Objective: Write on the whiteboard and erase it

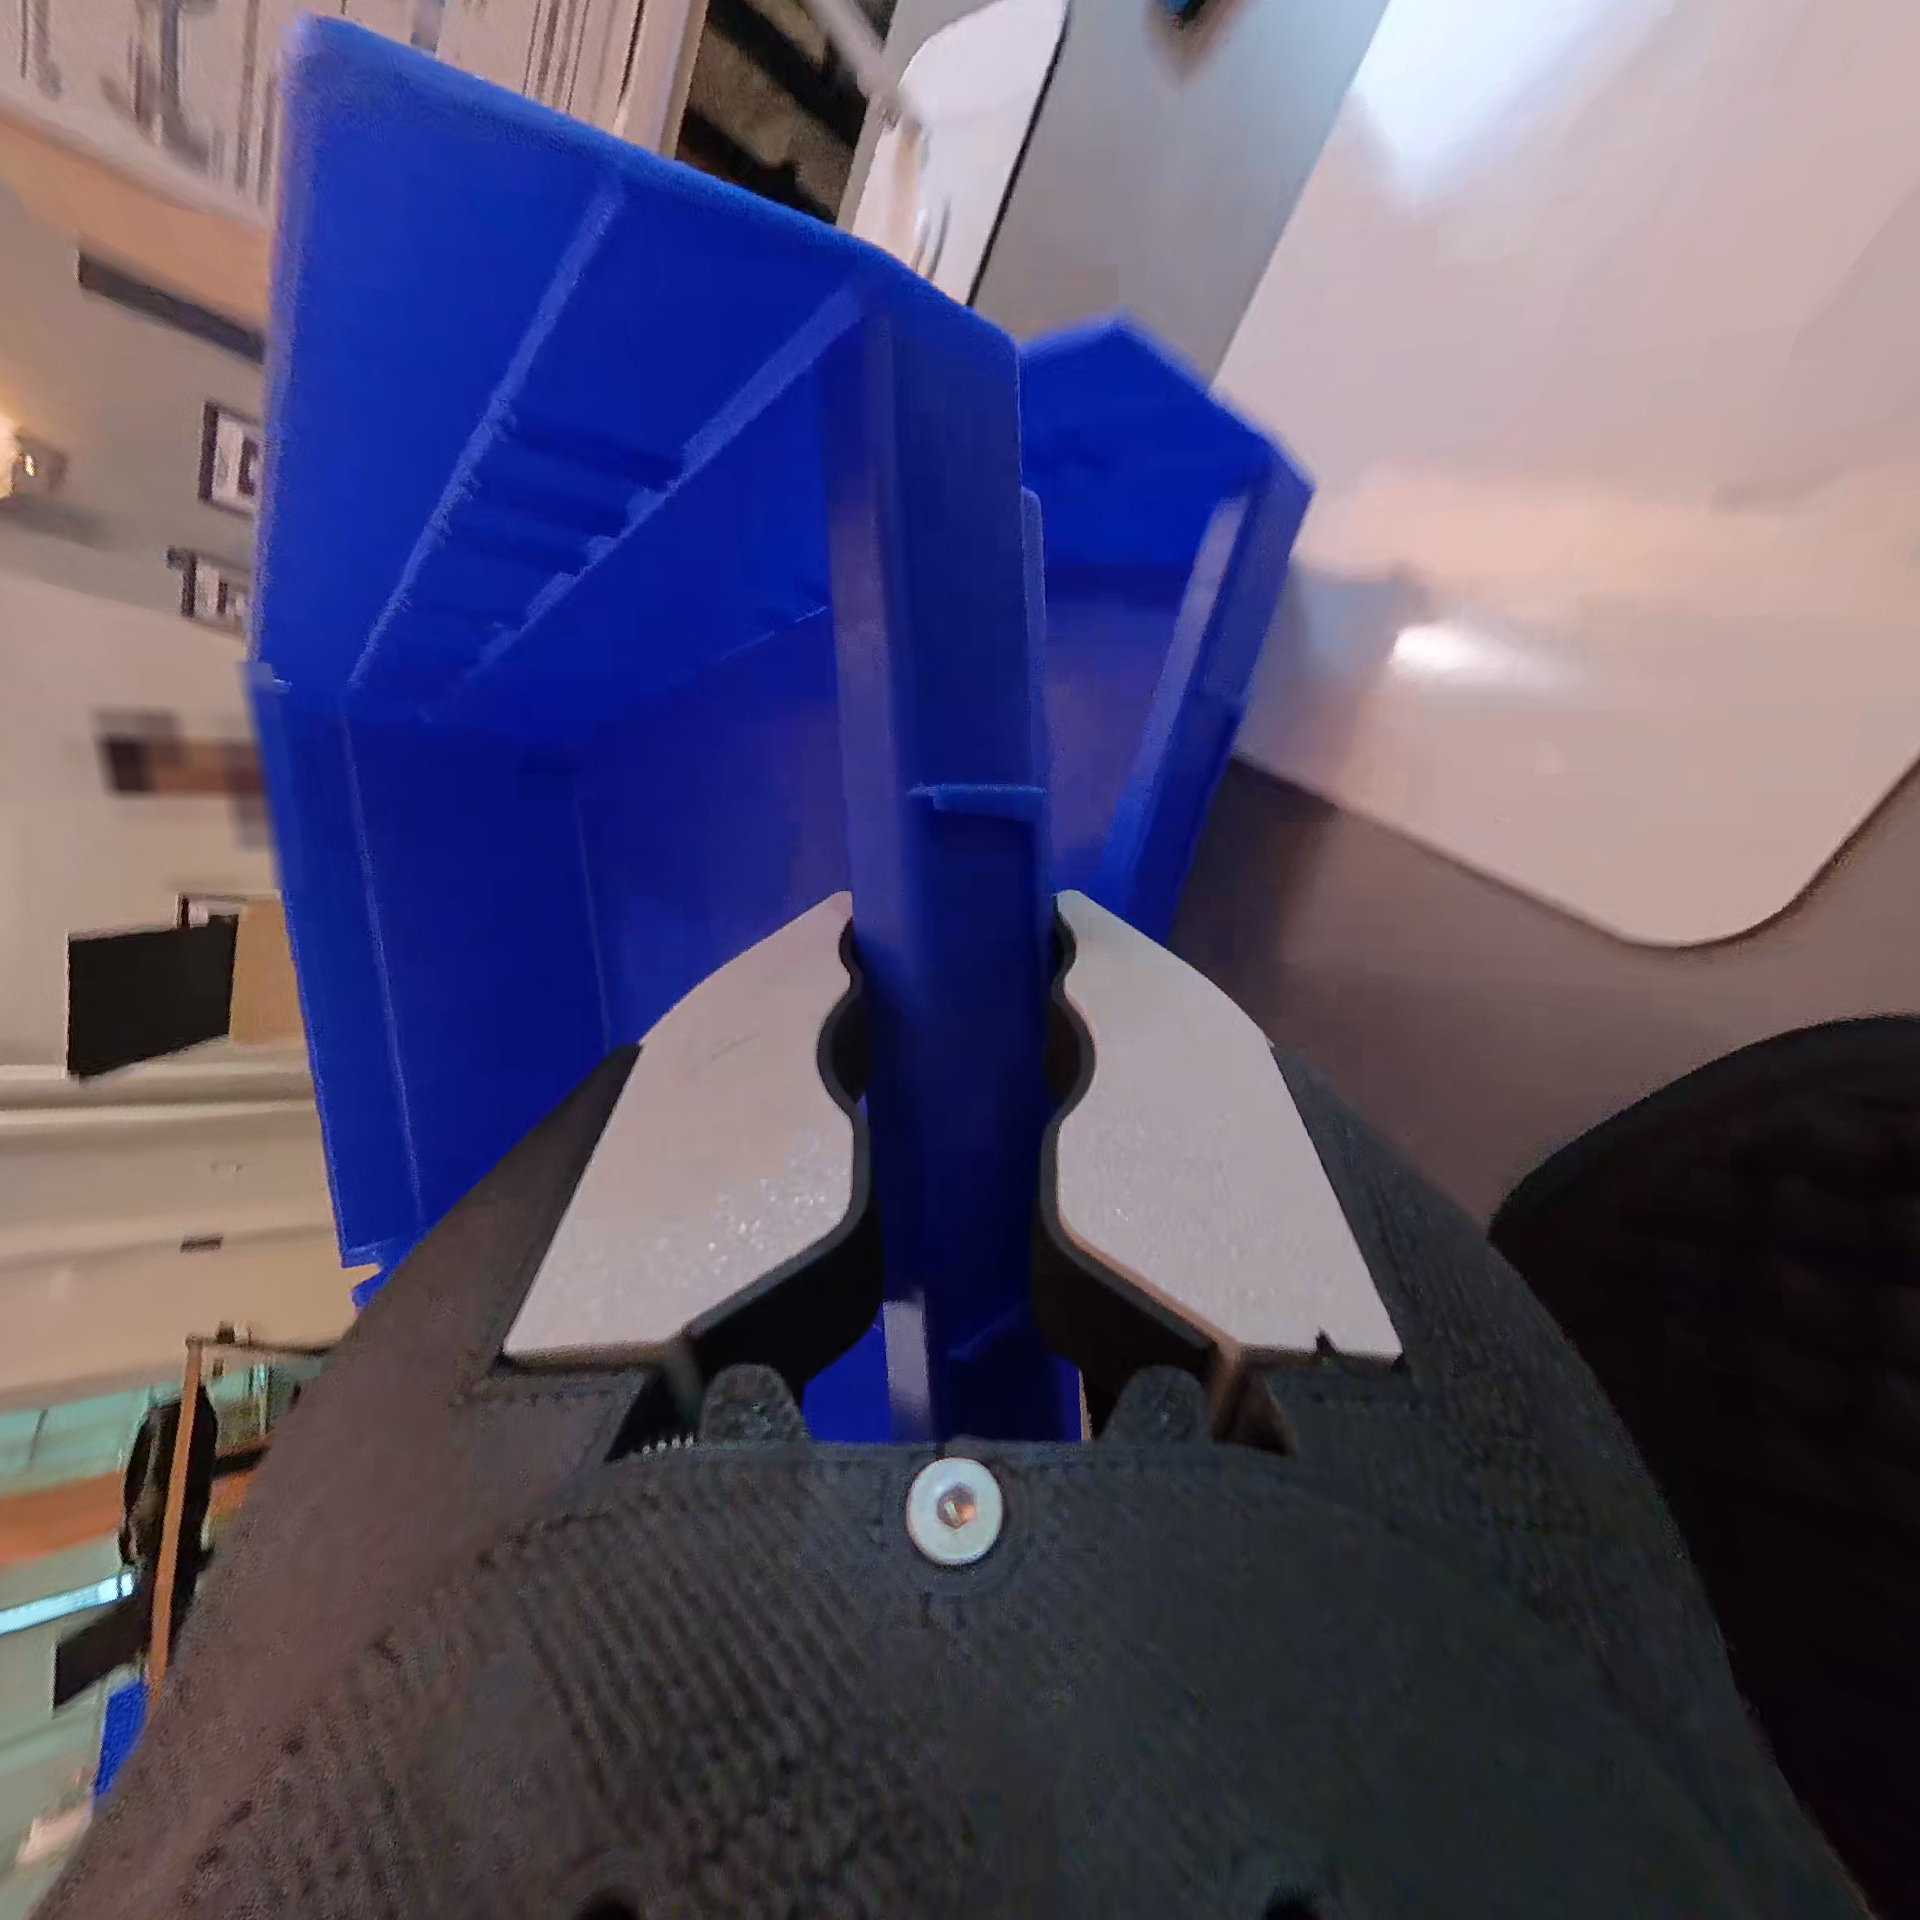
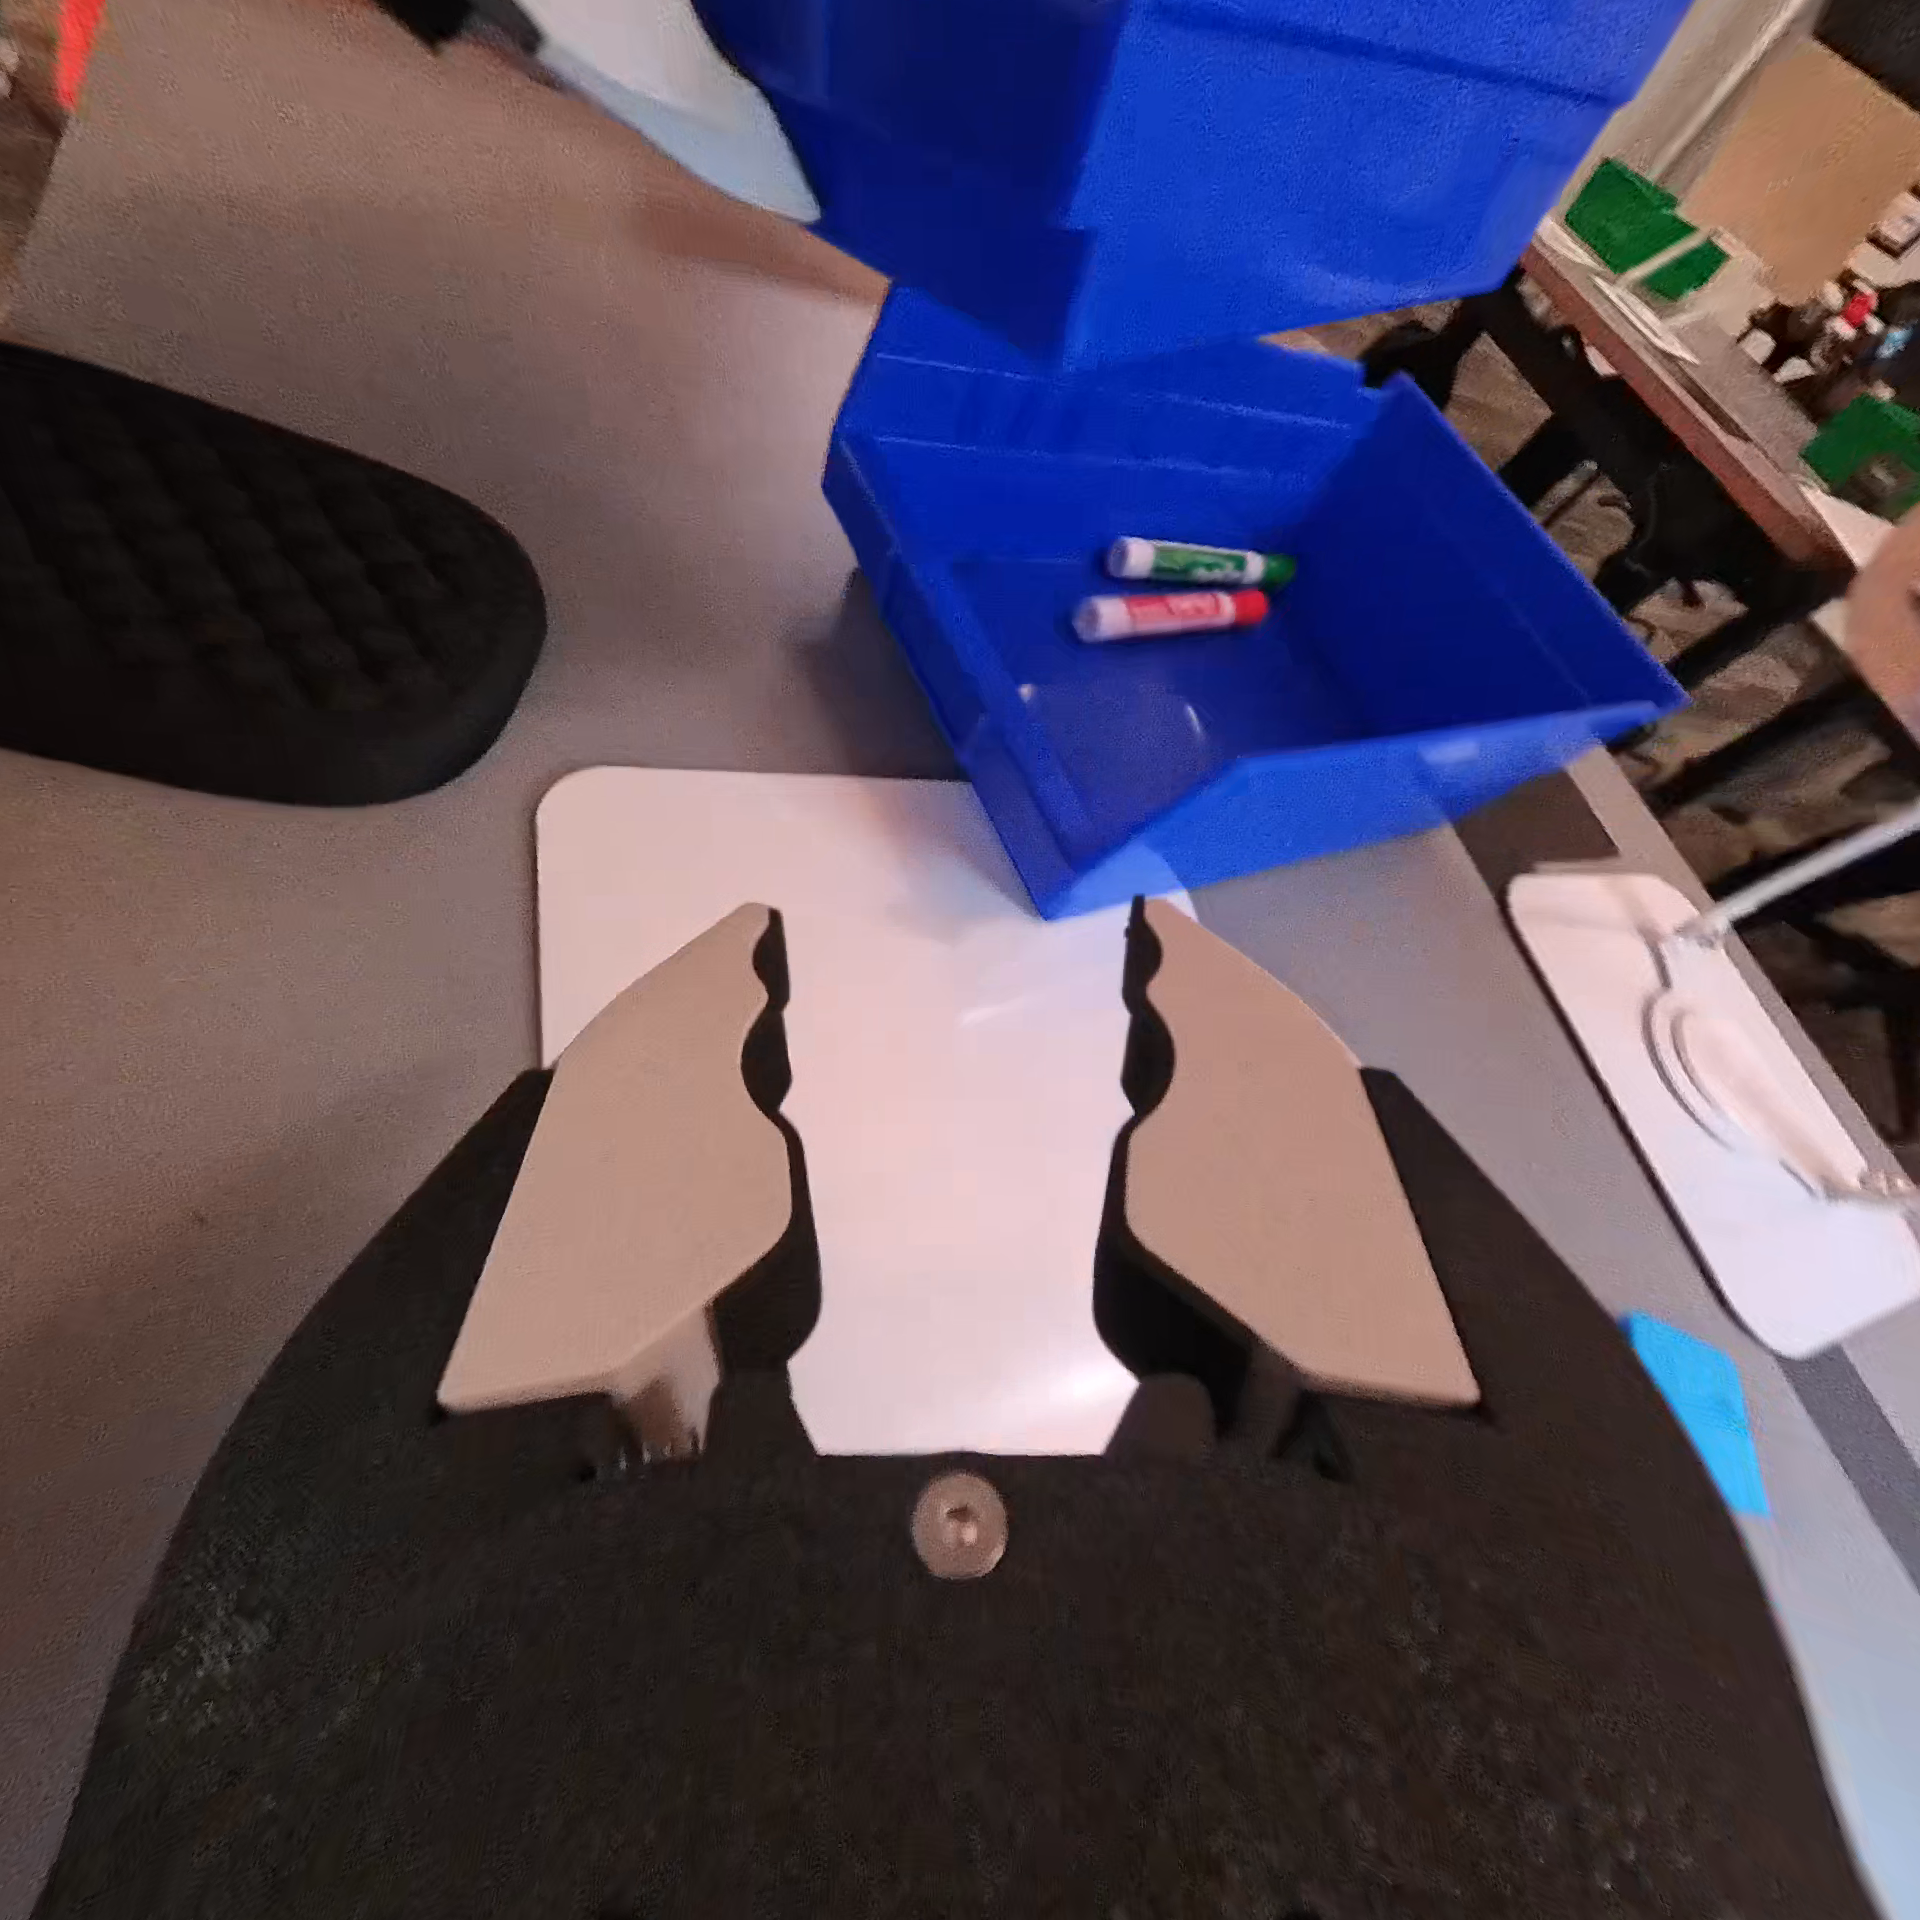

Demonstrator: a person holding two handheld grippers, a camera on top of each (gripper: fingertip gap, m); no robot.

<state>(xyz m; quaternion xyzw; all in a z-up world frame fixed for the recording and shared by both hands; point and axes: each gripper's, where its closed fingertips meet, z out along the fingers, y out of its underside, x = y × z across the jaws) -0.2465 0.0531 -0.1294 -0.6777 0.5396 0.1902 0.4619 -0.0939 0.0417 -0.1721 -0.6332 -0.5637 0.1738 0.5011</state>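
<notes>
— Whiteboard (image 2: pixel 935 1091) first: where does it lie?
— Flat on the grey tabletop (image 2: pixel 343 935), straight ahead of the right gripper (image 2: pixel 956 914) and showing between its fingers (image 2: pixel 644 1143), which stand spread apart and grip nothing.
— And past those fingertips?
— An open blue bin (image 2: pixel 1455 582) overlaps the board's far corner, with a green marker (image 2: pixel 1195 563) and a red marker (image 2: pixel 1169 615) lying side by side inside. A second blue bin (image 2: pixel 1195 156) hangs in the air above it.
— Who carries that one?
— The left gripper (image 1: pixel 954 914). Its fingers (image 1: pixel 727 1143) are clenched on a wall of the lifted blue bin (image 1: pixel 582 623), which rises ahead of them and tilted.
— Anything beside the fingers?
— A black padded mat (image 2: pixel 239 592) lies to the left of the right fingers, and a smaller white board (image 2: pixel 1704 1122) to their right.
</notes>
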